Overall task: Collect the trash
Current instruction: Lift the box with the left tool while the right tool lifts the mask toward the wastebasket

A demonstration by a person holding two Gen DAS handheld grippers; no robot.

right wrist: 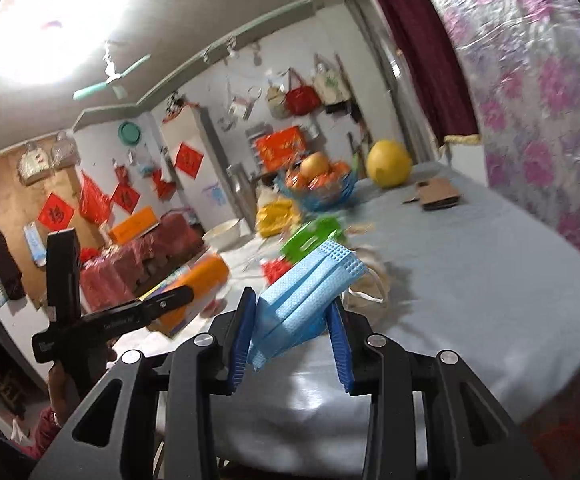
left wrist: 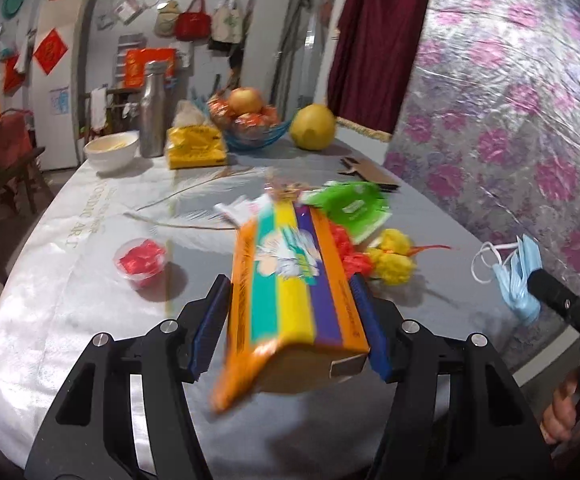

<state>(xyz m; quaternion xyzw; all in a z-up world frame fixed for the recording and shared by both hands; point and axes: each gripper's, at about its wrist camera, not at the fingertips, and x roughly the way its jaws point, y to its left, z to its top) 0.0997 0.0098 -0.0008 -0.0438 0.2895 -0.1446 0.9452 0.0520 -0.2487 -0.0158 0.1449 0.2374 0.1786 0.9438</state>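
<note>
The left gripper (left wrist: 290,320) has its fingers clamped on the striped box (left wrist: 290,280), held clear above the near tabletop (left wrist: 70,280). The right gripper (right wrist: 294,340) has its fingers clamped on the blue face mask (right wrist: 302,292), also raised. Keep both grips firm and carry level; wrappers (left wrist: 350,208) remain farther back.

The white cloth on the table (left wrist: 42,280) has gold letters near its edge. They look like "NORDIC ART" (left wrist: 86,216), seen sideways. Red diamond papers (right wrist: 55,211) on the wall each carry one black Chinese sign. Print on the striped box (left wrist: 290,280) is too blurry to read.
</note>
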